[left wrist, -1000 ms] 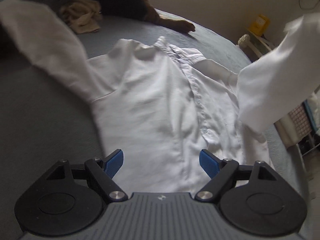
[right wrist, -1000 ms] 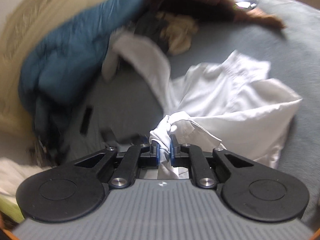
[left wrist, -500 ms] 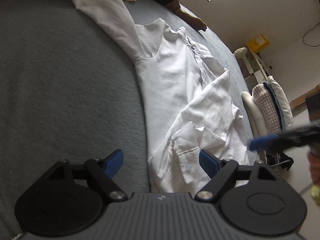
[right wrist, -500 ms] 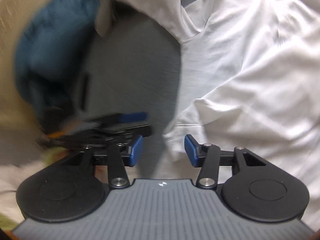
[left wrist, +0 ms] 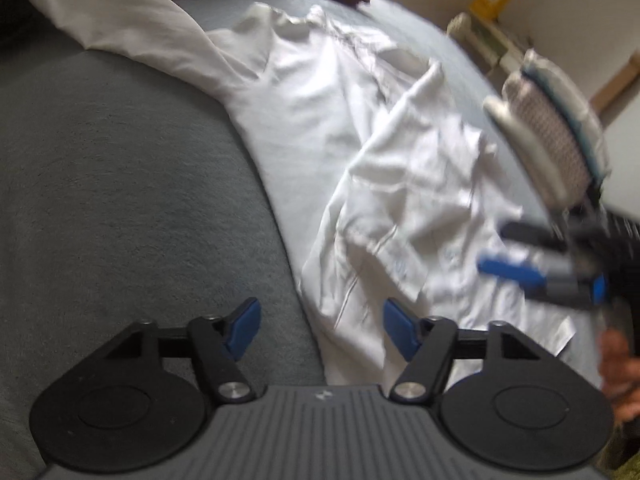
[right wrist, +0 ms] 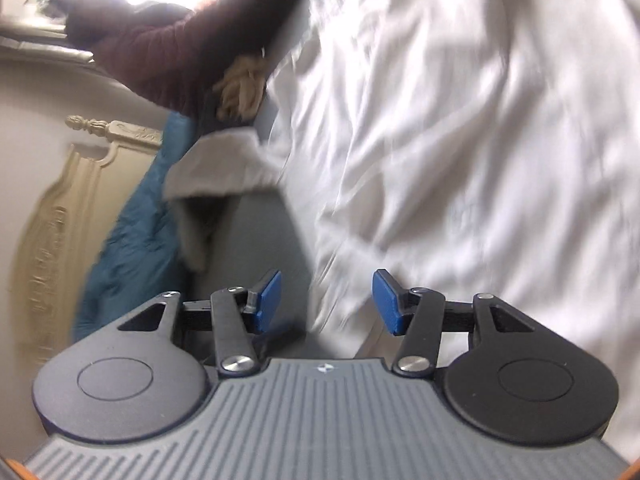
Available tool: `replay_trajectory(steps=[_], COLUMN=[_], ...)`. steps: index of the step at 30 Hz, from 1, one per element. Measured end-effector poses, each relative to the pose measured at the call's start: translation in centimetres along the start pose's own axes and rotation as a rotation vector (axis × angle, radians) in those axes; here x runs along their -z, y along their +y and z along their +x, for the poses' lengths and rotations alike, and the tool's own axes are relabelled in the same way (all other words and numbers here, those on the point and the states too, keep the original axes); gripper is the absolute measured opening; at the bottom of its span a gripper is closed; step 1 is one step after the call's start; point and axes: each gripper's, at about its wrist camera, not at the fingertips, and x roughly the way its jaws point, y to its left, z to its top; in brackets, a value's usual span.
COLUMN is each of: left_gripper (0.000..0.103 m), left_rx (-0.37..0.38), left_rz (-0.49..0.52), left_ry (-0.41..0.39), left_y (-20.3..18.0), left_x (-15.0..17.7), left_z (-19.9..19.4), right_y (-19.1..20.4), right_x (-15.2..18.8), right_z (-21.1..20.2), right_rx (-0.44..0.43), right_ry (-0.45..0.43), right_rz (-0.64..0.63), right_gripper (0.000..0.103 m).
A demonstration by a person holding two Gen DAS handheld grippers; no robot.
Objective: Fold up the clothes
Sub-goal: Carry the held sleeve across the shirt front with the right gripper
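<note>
A white button-up shirt (left wrist: 340, 120) lies spread on the grey bed cover (left wrist: 120, 200). One sleeve (left wrist: 420, 184) is folded across its front, and the other sleeve (left wrist: 120, 20) stretches off to the upper left. My left gripper (left wrist: 320, 320) hovers at the shirt's lower edge. Its jaws are closing, with the hem between them but not pinched. My right gripper (left wrist: 516, 250) comes in blurred from the right. In its own view the right gripper (right wrist: 326, 296) is opening, low over the shirt (right wrist: 460, 140), gripping nothing.
A blue garment (right wrist: 132, 248), a maroon garment (right wrist: 180, 48) and a beige cloth (right wrist: 240, 88) are piled by the carved headboard (right wrist: 60, 208). A chair with stacked cloths (left wrist: 552, 132) stands past the bed's right side. A hand (left wrist: 620, 368) shows at the right edge.
My right gripper let go of the sleeve, which now lies across the shirt front, then dropped low and rolled. My left gripper's jaws narrowed as it shifted along the hem.
</note>
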Motion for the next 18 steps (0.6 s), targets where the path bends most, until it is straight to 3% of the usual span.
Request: replay_trajectory(steps=[2,4,7,9,12,14,18], left_gripper=[0.056,0.047,0.026,0.02,0.02,0.026,0.041], left_rx=[-0.018,-0.02,-0.004,0.021,0.056,0.072,0.113], left_rz=[-0.014,-0.032,-0.042,-0.071,-0.139,-0.164,-0.186], left_ry=[0.041,0.071,0.088,0.089,0.082,0.084,0.102], left_y=[-0.1,0.1,0.7,1.6,3.4,4.3,5.0], left_x=[0.2,0.6,0.9,0.9,0.8,0.7,0.5], left_z=[0.6,1.2,1.5,1.2,0.6,0.5,0.9], right_y=[-0.5,-1.4,-2.8,-3.3,-3.8,-3.7,-2.3], right_x=[-0.3,0.3,1.6,3.1,5.8,7.2,5.9], right_z=[1.3,2.9,4.6,4.3,3.4,2.6,0.6], right_rx=[0.021,0.014,-0.011,-0.035,-0.067,-0.072,-0.043], right_ry=[-0.03,0.018,0.092,0.125,0.153,0.154,-0.025], right_rz=[0.02,0.102,0.207,0.268,0.358,0.384,0.266], right_gripper=[0.05,0.048,0.028,0.019,0.016,0.019,0.021])
